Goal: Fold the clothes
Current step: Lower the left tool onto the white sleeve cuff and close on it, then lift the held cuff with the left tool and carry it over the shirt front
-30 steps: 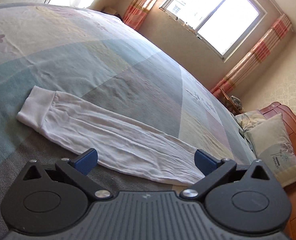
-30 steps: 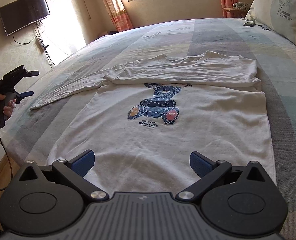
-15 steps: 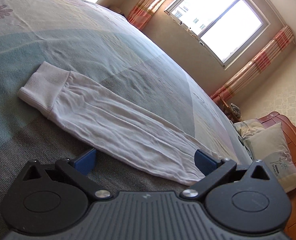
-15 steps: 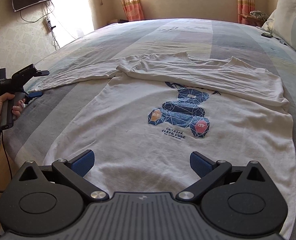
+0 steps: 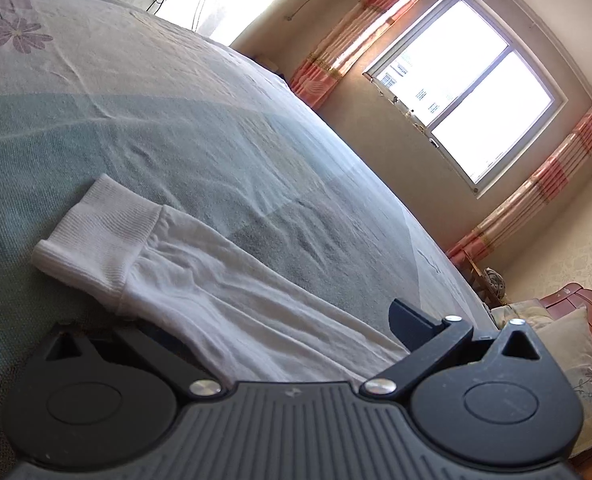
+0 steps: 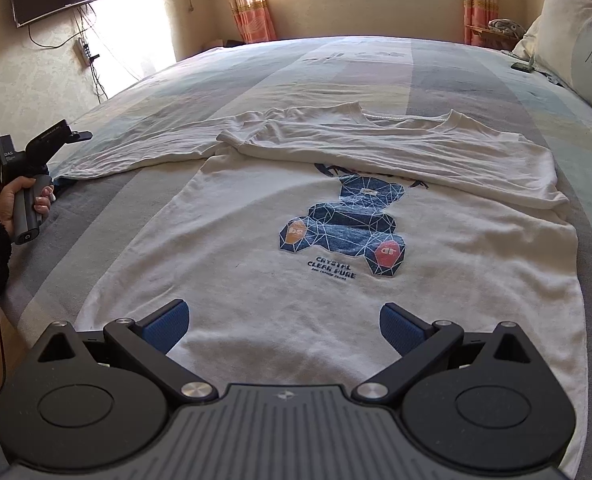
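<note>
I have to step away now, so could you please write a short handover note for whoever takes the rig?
Left gripper: open, low over the outstretched sleeve, near its cuff, nothing clamped.
Right gripper: open, empty, hovering at the hem of the white shirt.
The shirt lies flat on the bed, print up, the other sleeve folded across the chest.
Left: fold this sleeve in, then fold the body.

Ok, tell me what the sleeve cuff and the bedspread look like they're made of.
Sleeve cuff: ribbed knit, likely cotton, matte white; fine parallel ribs show. Bedspread: woven, slightly coarse cloth, matte, in pale colour blocks; the grainy texture suggests cotton or a blend, but the fibre can't be confirmed.
</note>
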Motion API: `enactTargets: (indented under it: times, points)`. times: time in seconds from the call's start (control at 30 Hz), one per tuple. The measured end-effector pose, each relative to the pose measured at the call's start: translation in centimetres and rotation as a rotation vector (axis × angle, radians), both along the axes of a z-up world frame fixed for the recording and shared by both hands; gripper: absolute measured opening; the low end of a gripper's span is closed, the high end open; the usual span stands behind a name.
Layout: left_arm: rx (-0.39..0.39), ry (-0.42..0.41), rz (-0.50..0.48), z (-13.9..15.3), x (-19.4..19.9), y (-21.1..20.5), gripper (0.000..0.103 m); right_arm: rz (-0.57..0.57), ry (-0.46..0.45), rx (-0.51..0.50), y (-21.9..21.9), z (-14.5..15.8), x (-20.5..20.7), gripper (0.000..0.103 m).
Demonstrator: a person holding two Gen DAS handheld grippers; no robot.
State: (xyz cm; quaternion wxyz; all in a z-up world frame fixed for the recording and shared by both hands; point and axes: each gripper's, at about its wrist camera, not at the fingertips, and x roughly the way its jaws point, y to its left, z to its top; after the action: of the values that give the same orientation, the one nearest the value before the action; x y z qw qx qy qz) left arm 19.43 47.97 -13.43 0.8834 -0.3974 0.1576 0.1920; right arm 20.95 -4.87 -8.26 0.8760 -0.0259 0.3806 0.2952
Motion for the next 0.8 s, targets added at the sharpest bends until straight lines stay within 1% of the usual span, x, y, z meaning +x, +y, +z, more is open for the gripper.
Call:
enactTargets:
  times: [0.13, 0.2, 0.33, 0.6, 0.8]
  points:
    - [0.015, 0.003, 0.030, -0.1, 1.3, 0.5, 0.102, 0.021, -0.012, -0.012, 0.5, 0.1, -0.2, 0.103]
    - [0.006, 0.001, 0.028, 0.2, 1.5, 0.5, 0.102, 0.035, -0.023, -0.022, 0.9, 0.2, -0.3, 0.103]
    - [-0.017, -0.044, -0.010, 0.8, 1.4, 0.4, 0.102, 0.055, -0.034, -0.021, 1.3, 0.5, -0.4, 0.103]
    - [0.047, -0.057, -0.075, 4.5, 2.9, -1.5, 0.102, 0.087, -0.037, -0.012, 1.1, 1.0, -0.7, 0.103]
    - [0.099, -0.059, -0.134, 7.6, 4.6, -4.1, 0.102, 0.084, 0.015, -0.082, 0.7, 1.4, -0.8, 0.103]
